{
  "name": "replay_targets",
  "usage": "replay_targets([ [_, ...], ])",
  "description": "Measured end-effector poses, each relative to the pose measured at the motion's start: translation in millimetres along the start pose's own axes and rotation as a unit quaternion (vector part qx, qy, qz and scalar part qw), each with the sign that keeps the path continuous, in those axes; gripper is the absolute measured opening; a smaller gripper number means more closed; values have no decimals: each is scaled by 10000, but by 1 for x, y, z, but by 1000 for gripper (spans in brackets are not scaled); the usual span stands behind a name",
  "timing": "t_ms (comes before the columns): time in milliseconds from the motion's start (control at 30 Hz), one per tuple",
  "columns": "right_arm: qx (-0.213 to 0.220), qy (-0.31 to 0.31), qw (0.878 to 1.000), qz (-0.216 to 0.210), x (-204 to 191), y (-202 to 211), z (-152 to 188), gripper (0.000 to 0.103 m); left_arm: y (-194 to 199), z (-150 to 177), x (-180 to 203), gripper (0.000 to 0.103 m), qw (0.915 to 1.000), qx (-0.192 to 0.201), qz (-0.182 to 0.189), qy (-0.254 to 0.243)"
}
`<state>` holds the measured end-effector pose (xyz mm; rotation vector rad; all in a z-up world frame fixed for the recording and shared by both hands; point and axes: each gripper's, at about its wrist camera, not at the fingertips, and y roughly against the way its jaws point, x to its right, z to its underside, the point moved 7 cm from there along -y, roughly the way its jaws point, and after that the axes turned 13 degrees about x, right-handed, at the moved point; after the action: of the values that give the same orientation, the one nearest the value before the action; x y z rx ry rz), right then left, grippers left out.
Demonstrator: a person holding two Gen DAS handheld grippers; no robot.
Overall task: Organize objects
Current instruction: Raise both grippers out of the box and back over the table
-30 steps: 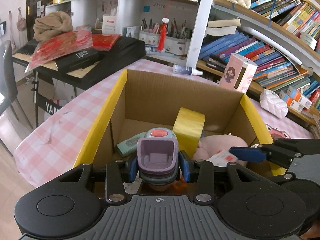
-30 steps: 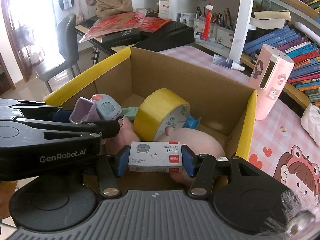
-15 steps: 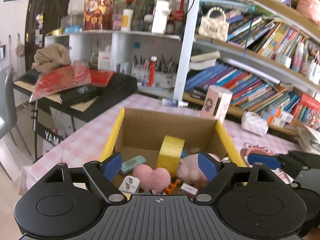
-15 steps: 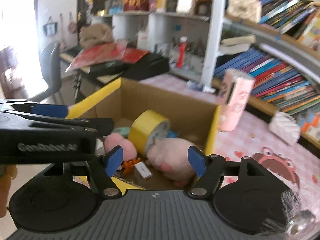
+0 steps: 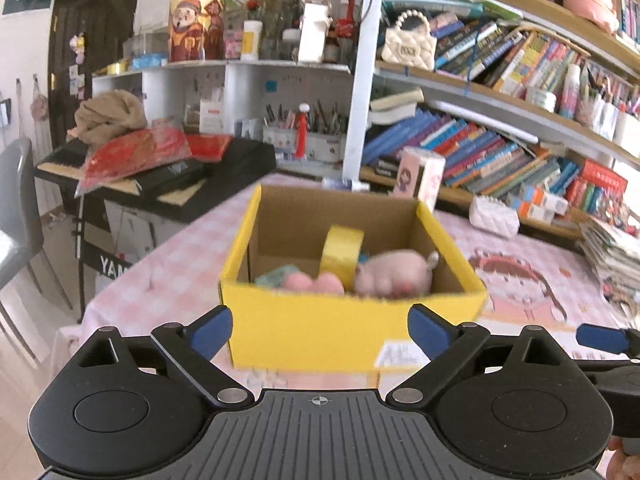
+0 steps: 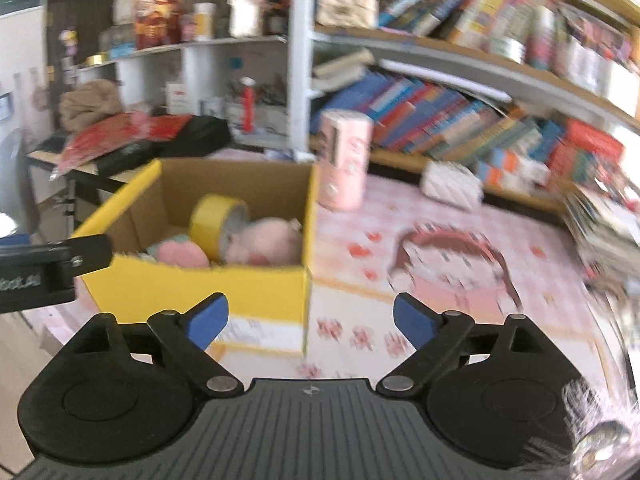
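Left gripper and right gripper: both jaws spread wide, nothing between them, both short of the yellow box on the pink checked tablecloth.

In the box: tape roll on edge, hole axis level and roughly across the box; pink plush toy beside it, probably touching (blurred).

Risk: the roll could tip or roll if the box gets nudged.

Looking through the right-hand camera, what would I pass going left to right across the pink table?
Yellow cardboard box holding the yellow tape roll and pink plush toy → tall pink cartoon canister → white quilted pouch → stack of papers at the right edge.
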<state>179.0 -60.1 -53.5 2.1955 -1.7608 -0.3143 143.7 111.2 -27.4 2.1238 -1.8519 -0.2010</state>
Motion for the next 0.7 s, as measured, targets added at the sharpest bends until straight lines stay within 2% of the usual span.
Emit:
replay_targets([
  [233,-287,-343,9981,420,8,29,30,92,21,15,1,100,9999,-109,75,-58],
  [467,-32,-359,9960,823,17,58,38,100,37,29,11,101,9993,-184,115,-306],
  [700,-112,-330,9925,1174,29,80,52,103,48,40,34,102,9969,-249,532,-518],
])
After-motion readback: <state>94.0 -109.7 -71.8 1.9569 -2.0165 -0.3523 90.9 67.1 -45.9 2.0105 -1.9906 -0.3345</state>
